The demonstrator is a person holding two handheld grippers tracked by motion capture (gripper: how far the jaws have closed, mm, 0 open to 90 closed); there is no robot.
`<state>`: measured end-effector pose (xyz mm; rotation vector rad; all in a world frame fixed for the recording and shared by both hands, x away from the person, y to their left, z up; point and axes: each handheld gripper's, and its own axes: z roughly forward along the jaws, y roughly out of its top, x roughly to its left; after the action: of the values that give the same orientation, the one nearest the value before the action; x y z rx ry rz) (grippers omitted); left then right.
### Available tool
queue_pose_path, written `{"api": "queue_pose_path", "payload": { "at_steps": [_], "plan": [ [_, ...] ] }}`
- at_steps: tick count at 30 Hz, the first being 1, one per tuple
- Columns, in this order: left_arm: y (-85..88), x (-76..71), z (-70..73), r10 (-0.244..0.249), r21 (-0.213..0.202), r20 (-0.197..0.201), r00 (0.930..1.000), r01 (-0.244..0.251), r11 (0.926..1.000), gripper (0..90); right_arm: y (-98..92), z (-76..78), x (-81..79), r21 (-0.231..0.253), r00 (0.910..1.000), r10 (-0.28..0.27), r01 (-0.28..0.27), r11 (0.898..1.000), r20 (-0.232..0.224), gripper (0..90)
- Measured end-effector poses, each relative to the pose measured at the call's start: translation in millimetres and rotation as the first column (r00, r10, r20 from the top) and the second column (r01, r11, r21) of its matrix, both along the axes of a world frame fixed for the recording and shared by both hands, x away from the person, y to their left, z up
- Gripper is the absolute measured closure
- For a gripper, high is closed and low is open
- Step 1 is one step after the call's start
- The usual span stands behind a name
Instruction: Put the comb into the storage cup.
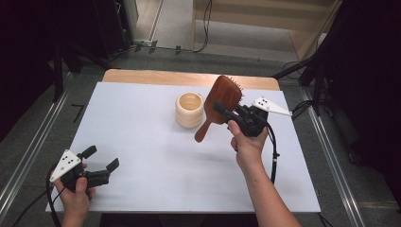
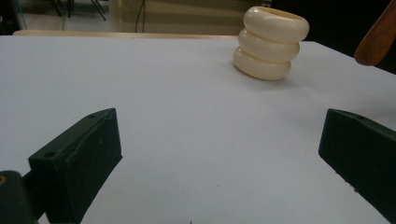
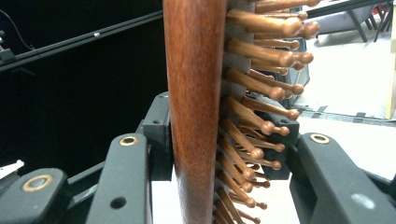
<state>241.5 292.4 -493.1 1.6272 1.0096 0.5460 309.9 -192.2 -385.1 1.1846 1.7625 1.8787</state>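
Note:
My right gripper (image 1: pixel 221 109) is shut on a brown wooden hairbrush (image 1: pixel 220 101) and holds it in the air, tilted, handle pointing down-left beside the cream ribbed cup (image 1: pixel 189 109). In the right gripper view the hairbrush (image 3: pixel 196 93) stands edge-on between the jaws, its wooden bristles (image 3: pixel 261 88) pointing right. My left gripper (image 1: pixel 100 159) rests open near the table's front-left corner with nothing between its fingers. The left gripper view shows the cup (image 2: pixel 271 43) ahead on the white surface and the brush's handle tip (image 2: pixel 377 39) at the right edge.
The white tabletop (image 1: pixel 142 142) has a wooden strip (image 1: pixel 142 75) along its far edge. Cables trail from both grippers. Metal rails (image 1: pixel 28 142) run along the floor beside the table, and dark equipment stands at both sides.

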Motion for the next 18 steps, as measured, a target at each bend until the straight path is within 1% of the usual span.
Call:
{"api": "queue_pose_path", "payload": {
  "at_steps": [2, 9, 12, 18],
  "plan": [
    [0.0, 0.0, 0.0, 0.0, 0.0, 0.0, 1.0, 0.0, 1.0, 0.0, -0.1, 3.5, 1.9, 0.003, 1.0, -0.004, 0.004, 1.0, 0.001, 53.4],
    [-0.2, 0.2, -0.1, -0.002, 0.001, 0.001, 1.0, 0.002, 1.0, 0.0, 0.9, 8.4, 6.9, 0.001, 0.9999, -0.005, 0.005, 1.0, 0.013, 53.4],
    [-0.2, 0.2, -0.1, -0.002, 0.001, 0.002, 1.0, 0.002, 1.0, 0.0, 0.9, 10.7, 10.1, 0.01, 0.9998, -0.006, 0.006, 1.0, 0.016, 53.5],
    [-0.6, 0.2, -0.1, -0.003, 0.006, 0.002, 1.0, 0.003, 1.0, 0.0, 1.4, 15.7, 15.5, 0.001, 0.9996, -0.008, 0.008, 1.0, 0.026, 53.5]
  ]
}}
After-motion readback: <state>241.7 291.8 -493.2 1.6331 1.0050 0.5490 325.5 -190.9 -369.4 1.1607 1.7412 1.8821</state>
